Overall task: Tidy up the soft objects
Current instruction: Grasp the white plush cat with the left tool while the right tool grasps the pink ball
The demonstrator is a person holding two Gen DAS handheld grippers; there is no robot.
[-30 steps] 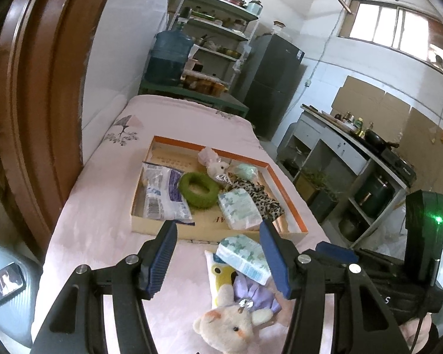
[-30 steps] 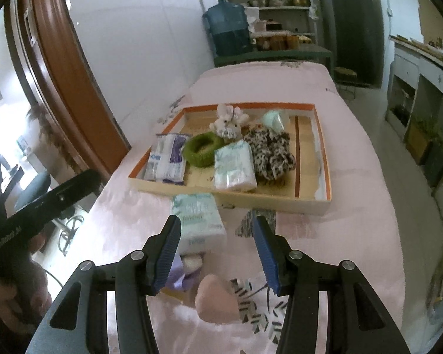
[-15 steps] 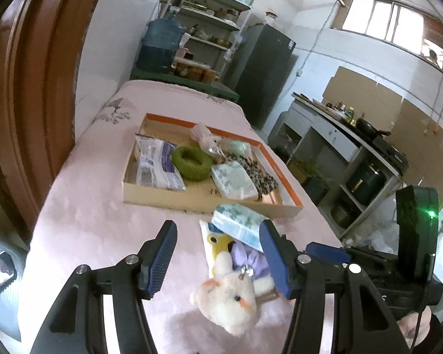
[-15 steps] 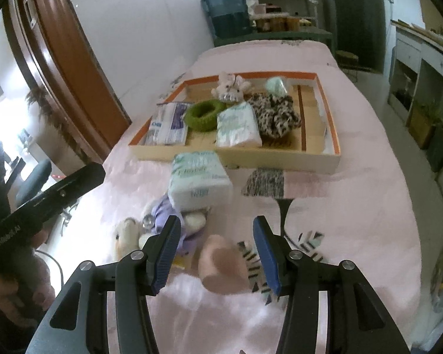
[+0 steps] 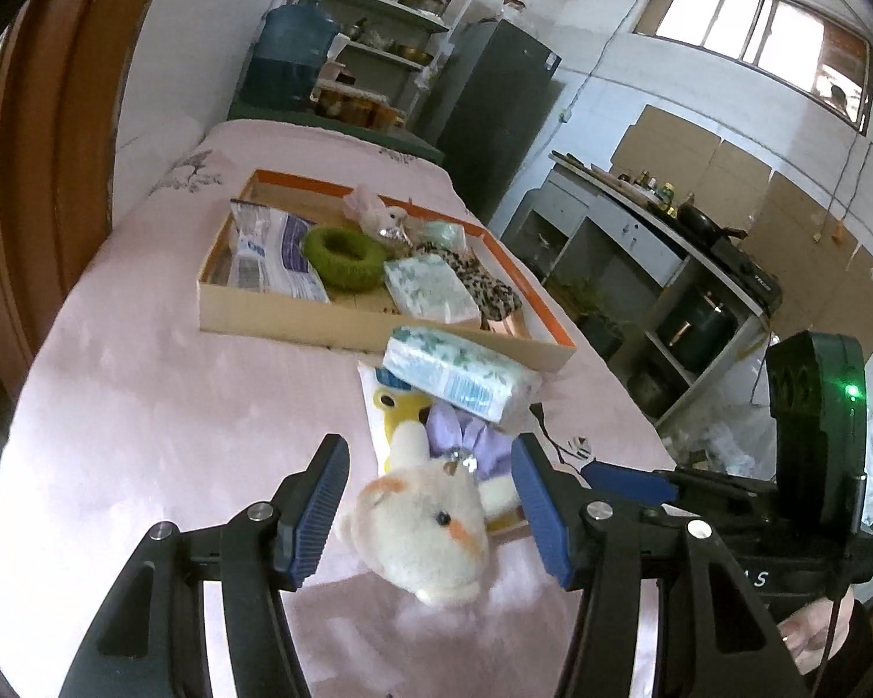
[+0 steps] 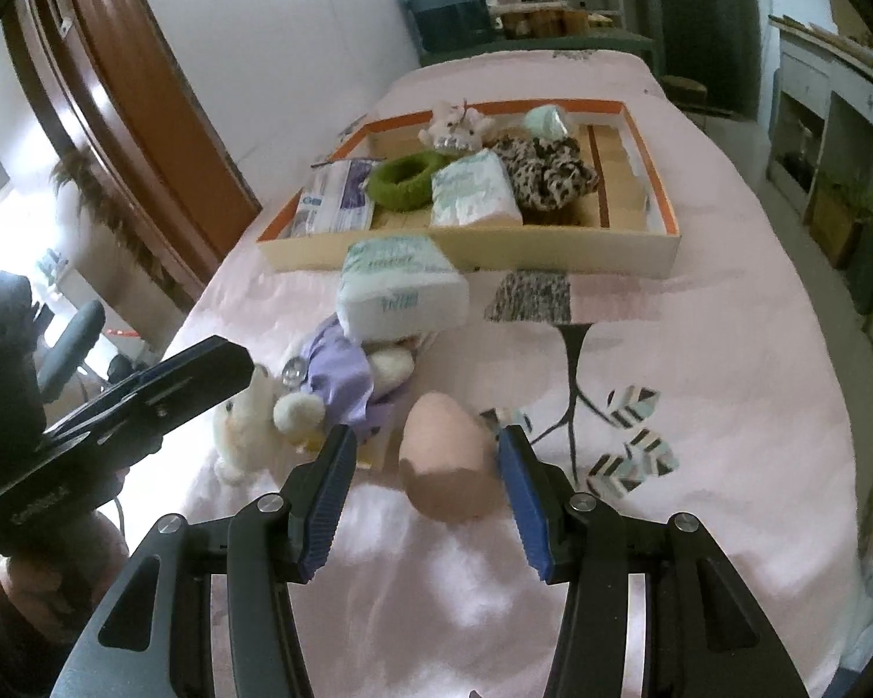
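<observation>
Bright window daylight, fisheye-warped edges

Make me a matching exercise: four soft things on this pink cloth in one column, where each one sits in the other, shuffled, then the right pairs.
Things
1. green ring
2. leopard-print fabric
3. plush toy in the purple dress
4. pink egg-shaped thing

Places
A. between the open right tongs
B. in the tray, beside the blue-and-white packet
C. between the open left tongs, outside the tray
D. in the tray, to the right of the tissue pack lying there

Pairs: 1-B, 2-D, 3-C, 4-A
</observation>
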